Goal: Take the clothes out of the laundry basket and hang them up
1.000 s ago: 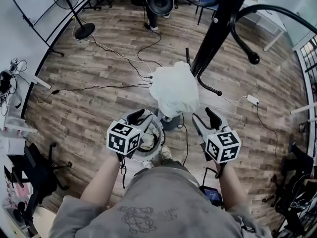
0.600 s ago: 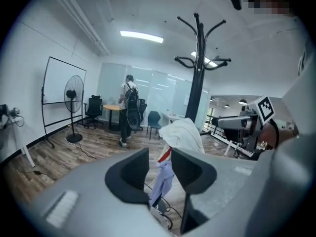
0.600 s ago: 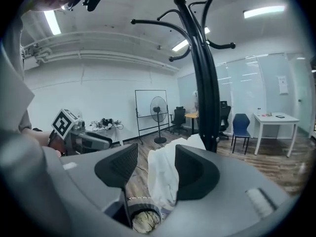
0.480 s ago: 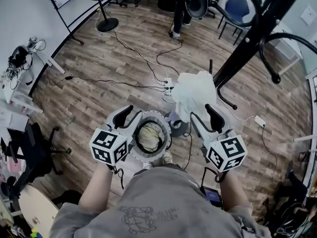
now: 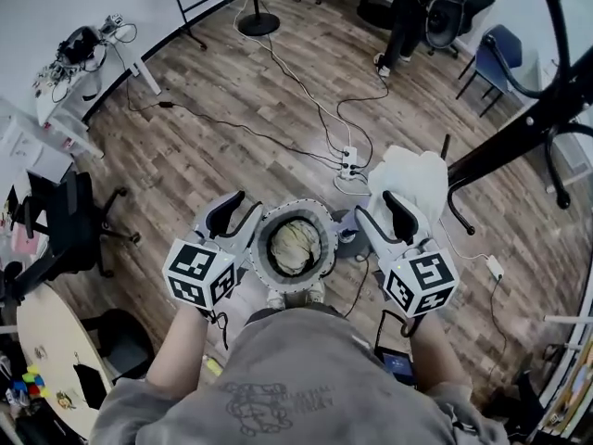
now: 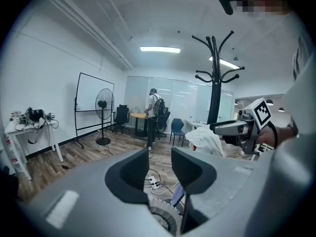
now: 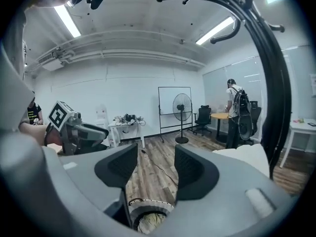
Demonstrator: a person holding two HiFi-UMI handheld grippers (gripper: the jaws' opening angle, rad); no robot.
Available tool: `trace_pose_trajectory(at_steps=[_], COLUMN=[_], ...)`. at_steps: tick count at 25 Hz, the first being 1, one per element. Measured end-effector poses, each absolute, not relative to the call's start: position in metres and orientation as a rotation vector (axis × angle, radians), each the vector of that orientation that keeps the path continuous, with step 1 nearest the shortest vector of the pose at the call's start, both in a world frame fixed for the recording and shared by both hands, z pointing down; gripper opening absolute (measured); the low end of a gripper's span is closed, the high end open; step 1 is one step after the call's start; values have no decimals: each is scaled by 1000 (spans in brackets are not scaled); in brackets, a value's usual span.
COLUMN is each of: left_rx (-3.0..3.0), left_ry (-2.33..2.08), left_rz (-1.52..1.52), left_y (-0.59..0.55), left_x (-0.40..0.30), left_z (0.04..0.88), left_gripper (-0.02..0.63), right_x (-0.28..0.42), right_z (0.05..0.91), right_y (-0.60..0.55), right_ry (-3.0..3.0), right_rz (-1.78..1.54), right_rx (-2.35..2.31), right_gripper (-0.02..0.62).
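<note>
1. Head view: The person held the left tongs (image 5: 236, 219) at the middle left and the right tongs (image 5: 389, 219) at the middle right. Between them in the frame, down on the wood floor (image 5: 213, 146), stood the round laundry basket (image 5: 296, 206). Pale clothes (image 5: 295, 248) lay inside it. A white cloth (image 5: 408, 179) hung on the black coat stand (image 5: 519, 140), just above the right tongs in the frame. A power strip (image 5: 349, 163) with long cables lay on the floor above the basket. Another person (image 5: 403, 21) stood at the top right.

2. Left gripper view: The left tongs stood apart and held nothing. Only the floor and the power strip showed through the gap. The rim of the laundry basket peeked in at the bottom middle. The coat stand stood tall, right of the middle, with the white cloth low on it. The right tongs were beside that cloth at the right. A fan (image 6: 102, 104) and a whiteboard (image 6: 94, 95) stood at the left.

3. Right gripper view: The right tongs stood well apart and held nothing. The laundry basket with its clothes sat at the bottom middle, under the gap. The left tongs showed at the left. A white bench (image 7: 118, 127) stood by the far wall. The white cloth was at the lower right, next to the coat stand.
</note>
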State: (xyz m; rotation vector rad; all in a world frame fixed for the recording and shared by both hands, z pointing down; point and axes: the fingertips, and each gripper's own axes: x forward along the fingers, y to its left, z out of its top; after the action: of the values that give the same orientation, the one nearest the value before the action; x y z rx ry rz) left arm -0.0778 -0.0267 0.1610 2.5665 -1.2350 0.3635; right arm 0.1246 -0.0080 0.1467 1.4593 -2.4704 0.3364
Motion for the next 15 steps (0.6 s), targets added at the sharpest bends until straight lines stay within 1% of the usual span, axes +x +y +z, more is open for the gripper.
trace_pose_trajectory(at_steps=[5,9,15], left_rx=[2500,2466,2432], left_ry=[-1305,-1322,-1293], left_rz=[372,404,595], left_y=[-22,-25,-33], left_x=[-105,-113,-109], left_z=[169,184,235], left_gripper=[143,143,149], right_x=[98,85,74], right_z=[161,186,247], right_y=[-15,-24,-33], right_ry=[-2481,-2456,-2374], right_rz=[344,372,460], right_rx=[1352,1280,1185], right_gripper=[261,262,268])
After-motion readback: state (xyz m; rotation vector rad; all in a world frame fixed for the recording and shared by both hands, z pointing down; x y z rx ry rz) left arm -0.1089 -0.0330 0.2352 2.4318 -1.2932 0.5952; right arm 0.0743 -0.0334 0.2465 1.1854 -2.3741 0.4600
